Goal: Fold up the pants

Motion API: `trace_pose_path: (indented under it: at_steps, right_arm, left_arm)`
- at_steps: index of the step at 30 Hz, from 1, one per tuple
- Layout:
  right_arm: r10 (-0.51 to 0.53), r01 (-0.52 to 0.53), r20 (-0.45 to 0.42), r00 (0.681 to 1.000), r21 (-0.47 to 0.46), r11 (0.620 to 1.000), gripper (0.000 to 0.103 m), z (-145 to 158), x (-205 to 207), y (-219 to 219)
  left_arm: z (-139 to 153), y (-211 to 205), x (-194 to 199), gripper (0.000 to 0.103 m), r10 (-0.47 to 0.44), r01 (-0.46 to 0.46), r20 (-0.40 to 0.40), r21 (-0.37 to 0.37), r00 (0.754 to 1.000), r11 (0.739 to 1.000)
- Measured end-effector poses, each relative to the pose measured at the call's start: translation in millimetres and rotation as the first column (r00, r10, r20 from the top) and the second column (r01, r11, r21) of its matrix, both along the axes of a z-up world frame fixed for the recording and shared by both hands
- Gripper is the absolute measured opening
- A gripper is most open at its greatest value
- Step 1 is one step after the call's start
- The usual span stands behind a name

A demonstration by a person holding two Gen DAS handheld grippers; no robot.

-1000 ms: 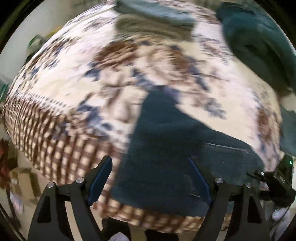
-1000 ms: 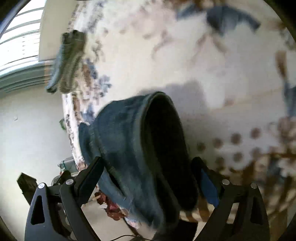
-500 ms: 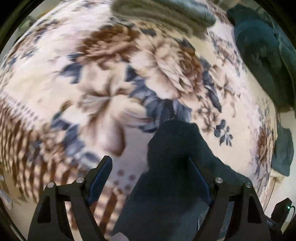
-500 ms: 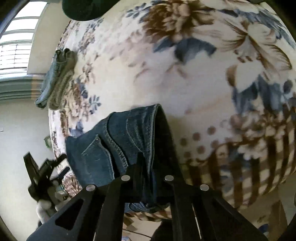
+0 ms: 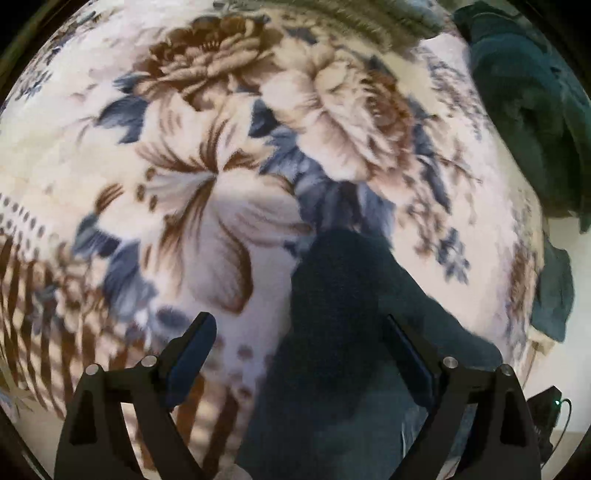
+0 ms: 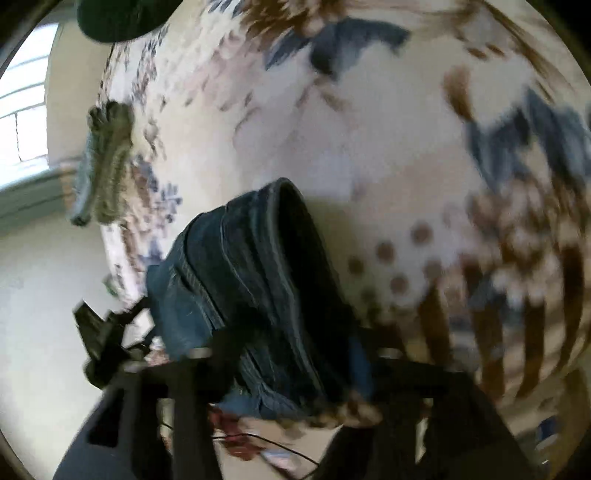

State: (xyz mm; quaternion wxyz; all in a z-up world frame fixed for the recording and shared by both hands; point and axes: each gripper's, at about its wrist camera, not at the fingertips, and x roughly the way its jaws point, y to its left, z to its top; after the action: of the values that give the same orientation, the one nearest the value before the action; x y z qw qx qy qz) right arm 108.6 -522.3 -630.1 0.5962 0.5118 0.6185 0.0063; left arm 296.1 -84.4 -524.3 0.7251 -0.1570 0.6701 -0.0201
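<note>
Dark blue jeans [image 5: 343, 332] lie folded on a floral blanket [image 5: 229, 155] near its checked edge. In the left wrist view my left gripper [image 5: 299, 350] is open, its right finger over the jeans and its left finger over the blanket, holding nothing. In the right wrist view the jeans [image 6: 258, 288] bulge up as a thick fold just ahead of my right gripper [image 6: 288, 354]. That view is blurred by motion; the fingers stand apart on either side of the denim, so the jaws look open.
A dark green garment [image 5: 528, 110] lies at the blanket's far right. A folded grey-green garment [image 6: 103, 166] lies at the far edge, also showing in the left wrist view [image 5: 369, 22]. The blanket's checked border [image 6: 517, 332] hangs at the near side.
The right gripper was shut on the jeans half a second ago and has now opened. The left gripper stayed open and moved forward over the blanket.
</note>
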Motion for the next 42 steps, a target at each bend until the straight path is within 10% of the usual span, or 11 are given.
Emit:
trace_pose_path:
  at_steps: [10,35,37,42]
  right_arm:
    - [-0.198,0.219,-0.115,0.973,0.218,0.951,0.078,-52.6,-61.0,43.2]
    - [-0.344,0.304,0.111,0.932,0.276,0.912,0.085,-66.4,-29.2,72.8]
    - [-0.359,0.322,0.105,0.928,0.26,0.91,0.055,-65.5,-32.1,70.8]
    - [-0.35,0.321,0.114,0.93,0.218,0.922,0.045,-48.4,-31.1,73.4]
  left_arm:
    - [-28.8,2.1,-48.7,0.092,0.009,-0.013,-0.065,-0.06,0.998,0.998]
    - [-55.7,15.2,-60.6,0.092,0.126,-0.129,-0.032,-0.297,0.992,0.946]
    - [-53.1,14.5,-63.2,0.078,0.135,-0.133,-0.013,-0.296,0.991,0.946]
    - [-36.0,16.9,-72.0,0.039,0.128,-0.114,0.03,-0.288,0.991,0.951]
